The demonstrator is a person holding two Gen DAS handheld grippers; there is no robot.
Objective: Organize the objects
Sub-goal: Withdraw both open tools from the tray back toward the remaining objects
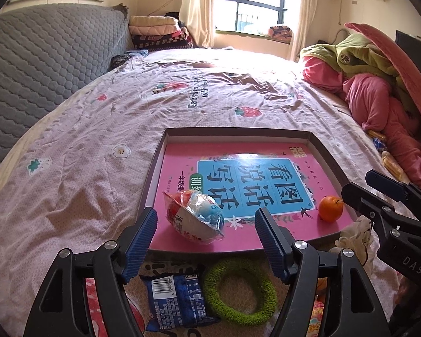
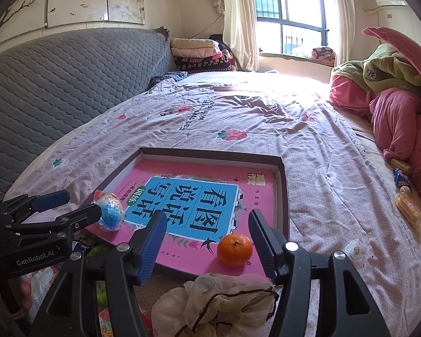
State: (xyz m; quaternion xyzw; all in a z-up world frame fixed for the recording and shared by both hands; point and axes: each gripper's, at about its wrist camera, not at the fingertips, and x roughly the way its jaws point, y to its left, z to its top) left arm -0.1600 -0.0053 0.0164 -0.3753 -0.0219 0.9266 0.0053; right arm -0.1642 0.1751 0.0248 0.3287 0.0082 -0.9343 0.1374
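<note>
On the bed [image 1: 98, 129], a shallow tray [image 1: 329, 154] with a dark cardboard rim sits near the front edge, its floor covered by a glossy pink book [image 1: 182, 163]. Near the tray's front left corner lies the egg [image 1: 195, 217], a toy egg sealed in crinkly clear film with a flat flange around it; it looks light and hollow, and the film is probably slick, so I would pinch it across the belly rather than by the flange, and gently, since the shell may crack. Toward the front right corner rests the orange [image 2: 234, 250], round, firm, dimpled and apt to roll on the smooth cover; a hold across its middle should do. Both grippers hang empty with jaws spread wide: the left gripper [image 1: 207, 219] has the egg lined up between its ribbed blue pads, not touching, and the right gripper [image 2: 207, 224] has the orange just inside its right finger. Outside the tray, off its front edge, wait a blue packet [image 1: 176, 297] of soft foil, a fuzzy green ring [image 1: 240, 290] that should squash easily, and a limp pale bag [image 2: 219, 303] with a dark cord, best taken by a bunched fold.
</note>
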